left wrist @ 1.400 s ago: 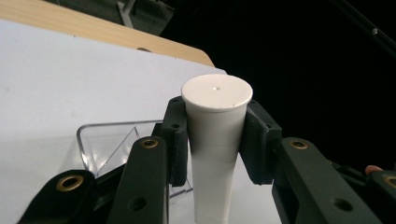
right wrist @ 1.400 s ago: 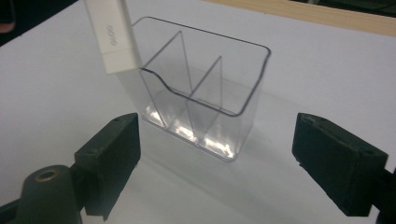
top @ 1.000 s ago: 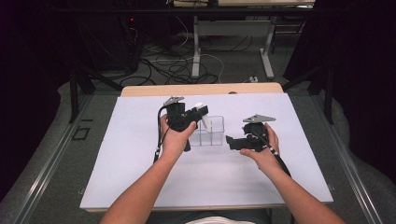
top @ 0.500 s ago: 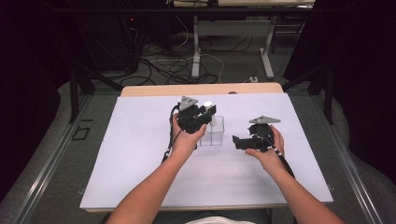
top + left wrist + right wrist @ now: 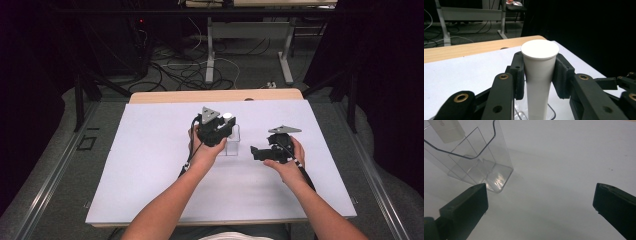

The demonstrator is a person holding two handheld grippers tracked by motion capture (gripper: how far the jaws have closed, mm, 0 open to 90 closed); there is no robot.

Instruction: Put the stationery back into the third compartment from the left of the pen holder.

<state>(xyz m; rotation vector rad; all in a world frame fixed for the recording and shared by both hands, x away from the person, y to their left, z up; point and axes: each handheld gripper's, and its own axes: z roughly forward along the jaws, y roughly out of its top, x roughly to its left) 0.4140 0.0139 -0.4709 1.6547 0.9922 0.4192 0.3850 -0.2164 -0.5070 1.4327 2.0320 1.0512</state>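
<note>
A white tapered tube [image 5: 539, 75] with a flat round top stands upright between the jaws of my left gripper [image 5: 539, 67], which is shut on it just below the top. In the high view the left gripper [image 5: 223, 127] holds the tube [image 5: 227, 116] over a clear plastic holder [image 5: 233, 144] at the table's middle. The tube's lower end [image 5: 446, 130] hangs at the holder's top rim. My right gripper [image 5: 540, 200] is open with nothing between its jaws, and it points at the clear holder [image 5: 479, 167] from the right. From above, the right gripper [image 5: 255, 152] sits a short way right of the holder.
A white sheet [image 5: 150, 165] covers the wooden table [image 5: 165, 96]. The holder has several open compartments. Behind the table are table legs and cables [image 5: 200, 75] on the floor, with dark surroundings on both sides.
My left hand has carried the white tube rightward and down, bringing it over the clear holder. The right hand has sunk slightly and edged right, with its jaws still open.
</note>
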